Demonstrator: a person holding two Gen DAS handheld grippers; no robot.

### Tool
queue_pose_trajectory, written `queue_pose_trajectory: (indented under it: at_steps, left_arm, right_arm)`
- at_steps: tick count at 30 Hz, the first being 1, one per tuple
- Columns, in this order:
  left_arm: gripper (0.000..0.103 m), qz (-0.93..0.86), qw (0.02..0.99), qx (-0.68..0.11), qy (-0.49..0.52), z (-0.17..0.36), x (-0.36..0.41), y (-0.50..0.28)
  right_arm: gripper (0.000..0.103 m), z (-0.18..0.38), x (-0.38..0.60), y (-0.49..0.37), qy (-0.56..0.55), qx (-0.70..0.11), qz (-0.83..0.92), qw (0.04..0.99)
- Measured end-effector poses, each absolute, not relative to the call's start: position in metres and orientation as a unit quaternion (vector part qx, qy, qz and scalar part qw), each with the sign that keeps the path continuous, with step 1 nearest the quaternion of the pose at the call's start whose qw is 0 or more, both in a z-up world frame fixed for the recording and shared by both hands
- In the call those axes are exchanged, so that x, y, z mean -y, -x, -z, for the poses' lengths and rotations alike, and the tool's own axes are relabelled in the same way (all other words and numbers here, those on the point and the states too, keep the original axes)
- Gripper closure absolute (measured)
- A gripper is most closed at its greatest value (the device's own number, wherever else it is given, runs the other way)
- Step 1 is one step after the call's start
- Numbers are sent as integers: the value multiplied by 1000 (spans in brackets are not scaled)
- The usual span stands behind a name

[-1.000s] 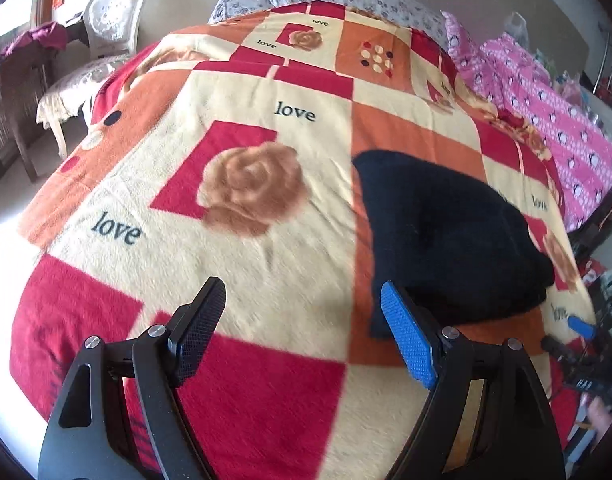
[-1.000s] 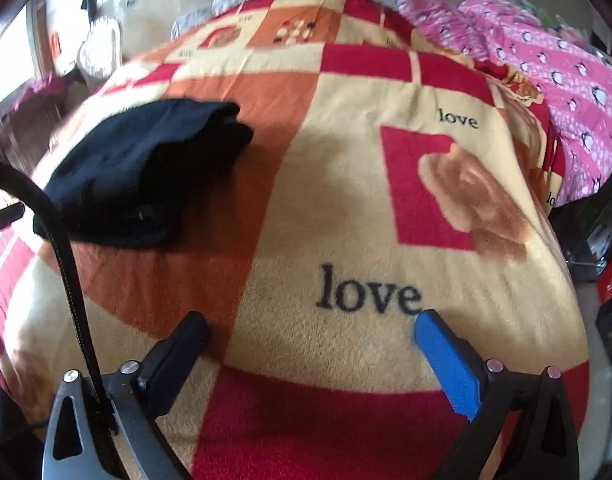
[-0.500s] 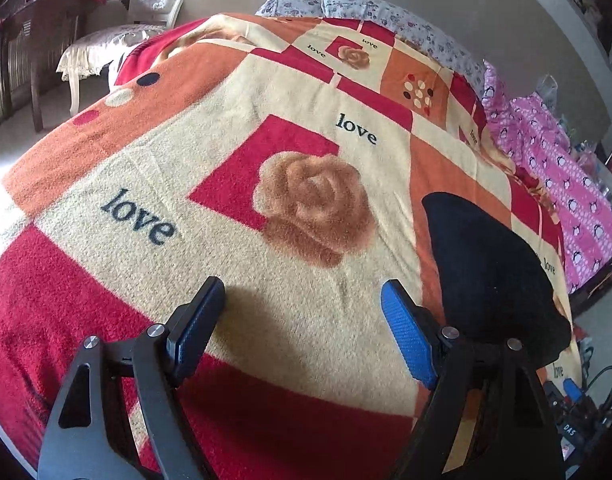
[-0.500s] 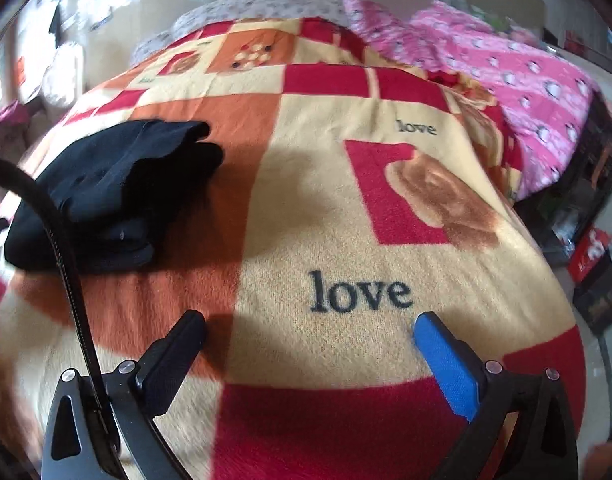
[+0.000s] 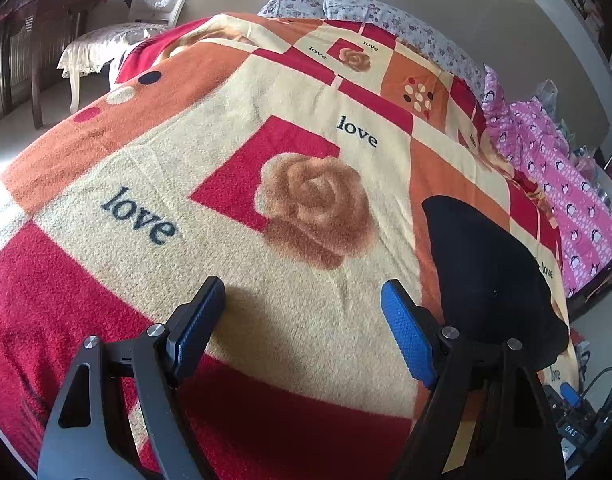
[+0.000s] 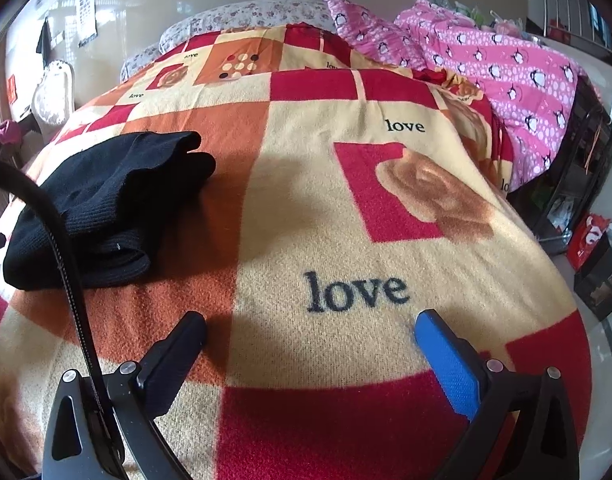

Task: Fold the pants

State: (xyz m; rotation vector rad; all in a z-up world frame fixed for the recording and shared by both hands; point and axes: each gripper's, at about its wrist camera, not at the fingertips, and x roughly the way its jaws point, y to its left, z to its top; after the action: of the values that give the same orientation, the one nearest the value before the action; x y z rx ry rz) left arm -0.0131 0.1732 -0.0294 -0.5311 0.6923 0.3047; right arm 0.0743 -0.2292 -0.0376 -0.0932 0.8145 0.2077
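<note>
**A:** Where are the pants?

**B:** I see the black pants lying folded in a compact bundle on the blanket, on an orange patch of it. On my right wrist view they sit to the left and ahead of the gripper; on the left wrist view the same pants sit to the right, just past the blue pad. Several stacked layers show at the near edge of the bundle.

**A:** Is either gripper on them?

**B:** No. My left gripper has its fingers spread wide with nothing between them, hovering above a cream stretch of blanket near a rose print. My right gripper is the same: fingers wide apart, empty, over the cream area just below a "love" print. Neither touches the pants.

**A:** What else is around?

**B:** A black cable curves up across the left of my right wrist view, passing in front of the pants. Beyond the blanket I see floral pillows at the head of the bed, a pink penguin-print quilt bunched along the right side, and a white chair off to the left.
</note>
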Motion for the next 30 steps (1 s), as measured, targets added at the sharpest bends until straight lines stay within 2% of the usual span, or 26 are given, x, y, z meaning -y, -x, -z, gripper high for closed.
queue_pose_trajectory:
  at_steps: [2,6,17,30]
  left_arm:
    - [22,-147,895,-334,257,29,-173,13]
    - [22,-153,895,-338,246,29,-170,11]
    - [22,-129,887,-299,327,30,-191,22]
    - [22,-120,889,-316,309,30,-187,21]
  right_arm:
    - [0,31,229,-88,67,-449,-135,881]
    - [0,33,256,-112,84,-467,-159,866]
    - [0,37,252,-112,91,-458,-152,871]
    - [0,35,250,-112,92,-459,-150,871]
